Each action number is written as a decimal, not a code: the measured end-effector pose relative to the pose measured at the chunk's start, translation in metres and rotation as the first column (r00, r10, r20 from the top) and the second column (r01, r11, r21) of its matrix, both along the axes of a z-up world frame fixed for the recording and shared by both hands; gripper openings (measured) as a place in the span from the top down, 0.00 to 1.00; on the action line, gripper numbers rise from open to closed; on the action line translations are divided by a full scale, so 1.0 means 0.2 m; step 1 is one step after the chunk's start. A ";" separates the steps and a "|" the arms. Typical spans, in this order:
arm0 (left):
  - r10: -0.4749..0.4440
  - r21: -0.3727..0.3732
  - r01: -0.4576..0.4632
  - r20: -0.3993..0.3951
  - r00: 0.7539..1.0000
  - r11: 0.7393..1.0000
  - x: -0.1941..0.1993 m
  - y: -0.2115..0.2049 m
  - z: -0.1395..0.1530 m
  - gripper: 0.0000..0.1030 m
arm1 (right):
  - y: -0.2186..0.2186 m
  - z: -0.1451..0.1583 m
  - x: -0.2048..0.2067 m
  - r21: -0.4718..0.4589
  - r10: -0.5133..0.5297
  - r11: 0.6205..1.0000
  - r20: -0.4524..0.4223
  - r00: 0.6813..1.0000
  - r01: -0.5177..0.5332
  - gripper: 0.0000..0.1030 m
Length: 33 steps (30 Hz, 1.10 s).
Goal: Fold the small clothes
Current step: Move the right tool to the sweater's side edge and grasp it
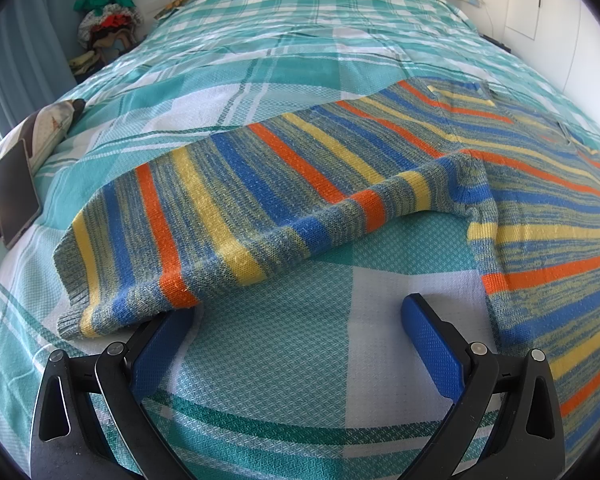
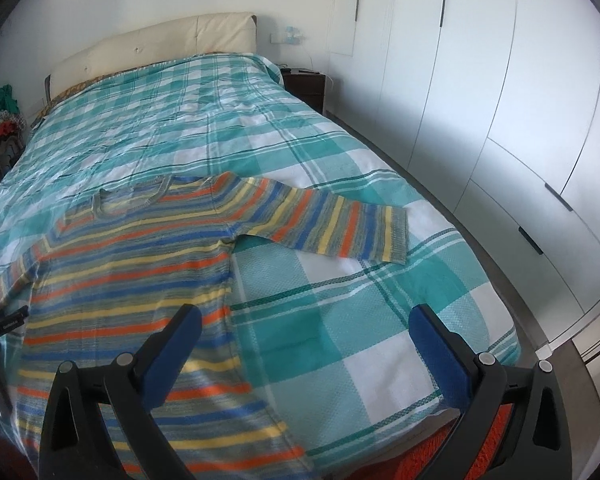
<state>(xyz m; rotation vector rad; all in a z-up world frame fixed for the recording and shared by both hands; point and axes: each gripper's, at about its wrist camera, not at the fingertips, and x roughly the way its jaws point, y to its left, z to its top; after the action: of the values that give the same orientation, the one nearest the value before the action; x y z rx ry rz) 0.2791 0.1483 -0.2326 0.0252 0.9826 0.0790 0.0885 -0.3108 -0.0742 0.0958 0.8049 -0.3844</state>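
A small striped knit sweater (image 2: 136, 272) in blue, orange, yellow and grey lies flat on the teal plaid bedspread (image 2: 340, 344), neck towards the headboard. In the left wrist view its left sleeve (image 1: 204, 220) stretches out in front of my left gripper (image 1: 296, 320). That gripper is open; its left fingertip sits under the sleeve's cuff edge and its right one rests on the bare bedspread (image 1: 284, 380). My right gripper (image 2: 304, 324) is open above the sweater's lower right edge. The right sleeve (image 2: 332, 224) lies spread out ahead of it.
A phone (image 1: 16, 196) and a pillow (image 1: 48, 128) lie at the bed's left edge. A pile of clothes (image 1: 108, 20) stands by the curtain. White wardrobe doors (image 2: 520, 120) run along the bed's right side, with a dark nightstand (image 2: 306, 84) and an orange rug (image 2: 440, 460).
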 end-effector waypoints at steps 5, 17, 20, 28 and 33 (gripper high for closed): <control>0.000 0.000 0.000 0.001 1.000 1.000 0.00 0.00 0.00 0.00 | 0.05 0.11 -0.05 0.101 0.070 0.992 0.058 0.996 -0.075 0.01; 0.000 0.004 0.000 0.001 1.000 1.000 -0.01 0.00 0.01 0.00 | -0.26 0.12 -0.02 0.218 0.136 0.962 0.134 0.982 -0.163 0.01; 0.000 0.002 0.000 0.001 1.000 1.000 -0.01 0.00 0.01 0.00 | -0.59 0.07 0.07 0.270 0.092 0.954 0.157 0.983 -0.132 0.01; 0.001 0.002 -0.001 0.001 1.000 1.000 -0.01 -0.01 0.02 0.00 | -1.40 -0.33 0.47 0.642 -0.091 0.764 0.013 0.996 0.061 0.14; 0.003 0.007 -0.003 -0.004 1.000 1.000 -0.02 -0.01 0.03 0.00 | -1.45 -0.53 0.63 0.669 -0.047 0.734 -0.120 0.992 0.116 0.30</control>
<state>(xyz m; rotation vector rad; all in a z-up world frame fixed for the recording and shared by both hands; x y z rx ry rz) 0.2759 0.1464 -0.2256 0.0302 0.9861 0.0857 0.2140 -0.5999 -0.1806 0.8106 1.0101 -0.1581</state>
